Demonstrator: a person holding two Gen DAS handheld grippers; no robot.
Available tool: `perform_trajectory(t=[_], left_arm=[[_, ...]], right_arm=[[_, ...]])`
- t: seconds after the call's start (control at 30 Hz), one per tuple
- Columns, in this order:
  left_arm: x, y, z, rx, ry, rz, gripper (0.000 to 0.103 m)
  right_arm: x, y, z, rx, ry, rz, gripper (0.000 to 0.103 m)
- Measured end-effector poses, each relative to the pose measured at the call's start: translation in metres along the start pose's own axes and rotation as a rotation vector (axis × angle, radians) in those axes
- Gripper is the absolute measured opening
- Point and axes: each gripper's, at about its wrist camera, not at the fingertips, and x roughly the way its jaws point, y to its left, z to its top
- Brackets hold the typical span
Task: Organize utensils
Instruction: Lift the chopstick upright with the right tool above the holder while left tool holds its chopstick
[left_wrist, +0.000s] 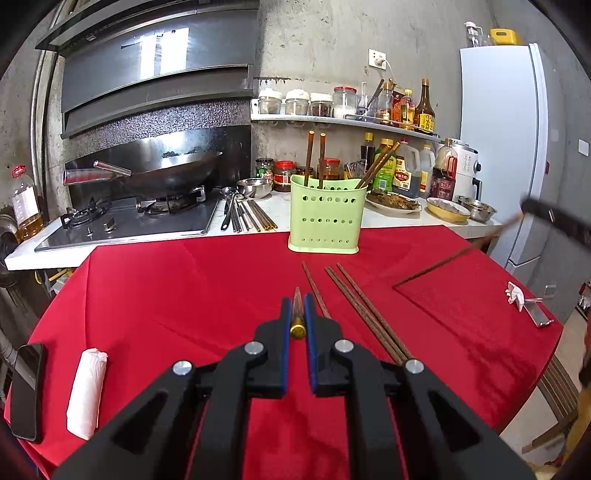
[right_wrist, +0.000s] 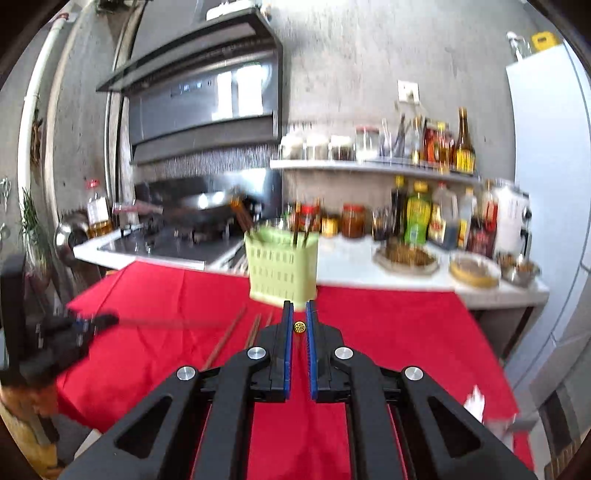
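Note:
My left gripper (left_wrist: 297, 301) is shut on a dark wooden chopstick (left_wrist: 297, 328) with a gold end cap, held low over the red tablecloth (left_wrist: 166, 295). Three more chopsticks (left_wrist: 365, 314) lie loose on the cloth just right of it. The green perforated utensil holder (left_wrist: 325, 218) stands at the table's far edge with several chopsticks upright in it. My right gripper (right_wrist: 299, 304) is shut on another gold-capped chopstick (right_wrist: 299, 326), raised and pointing toward the holder (right_wrist: 282, 266). In the left wrist view that gripper (left_wrist: 528, 206) hangs at the right with its chopstick slanting down to the cloth.
A phone (left_wrist: 27, 391) and a rolled white cloth (left_wrist: 86, 391) lie at the table's left edge, a small metal stand (left_wrist: 532, 306) at the right. Behind the holder are the counter with metal utensils (left_wrist: 247, 218), a wok (left_wrist: 166, 173), food dishes (left_wrist: 447, 208) and a fridge (left_wrist: 506, 147).

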Motion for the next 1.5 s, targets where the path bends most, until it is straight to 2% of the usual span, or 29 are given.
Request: perform_trajectory(t=[0.17, 0.3, 0.43, 0.53, 0.73, 0.83, 0.97, 1.1, 1.27, 1.4, 1.5], left_arm=[[0.003, 0.003, 0.008, 0.001, -0.014, 0.003, 0.007], [0.007, 0.006, 0.015, -0.009, -0.016, 0.001, 0.007], [0.006, 0.009, 0.025, -0.016, -0.022, -0.023, 0.007], [0.007, 0.012, 0.034, -0.02, -0.02, -0.046, 0.007], [0.029, 0.008, 0.044, 0.0, 0.015, -0.067, 0.007], [0.033, 0.0, 0.055, 0.043, 0.005, -0.054, 0.007], [0.016, -0.004, 0.079, 0.109, -0.03, -0.045, 0.007], [0.023, -0.005, 0.09, 0.137, -0.007, -0.047, 0.007], [0.046, -0.005, 0.095, 0.125, 0.022, -0.041, 0.007], [0.036, -0.003, 0.115, 0.123, -0.015, -0.052, 0.007], [0.031, -0.002, 0.123, 0.133, -0.01, -0.053, 0.007]], right_arm=[[0.035, -0.005, 0.041, -0.005, -0.013, 0.003, 0.007], [0.055, -0.006, 0.048, -0.018, -0.009, 0.007, 0.007], [0.069, -0.002, 0.04, -0.041, 0.006, 0.011, 0.008], [0.086, 0.0, 0.026, -0.045, 0.06, 0.02, 0.007], [0.101, 0.005, 0.009, -0.056, 0.088, 0.014, 0.007], [0.104, 0.004, 0.01, -0.048, 0.094, 0.021, 0.007], [0.104, -0.002, 0.015, -0.037, 0.093, 0.031, 0.007], [0.109, -0.007, 0.015, -0.016, 0.1, 0.038, 0.007], [0.113, -0.013, 0.017, 0.004, 0.106, 0.049, 0.007], [0.11, -0.015, 0.025, -0.006, 0.093, 0.044, 0.007], [0.11, -0.016, 0.028, -0.005, 0.087, 0.046, 0.007]])
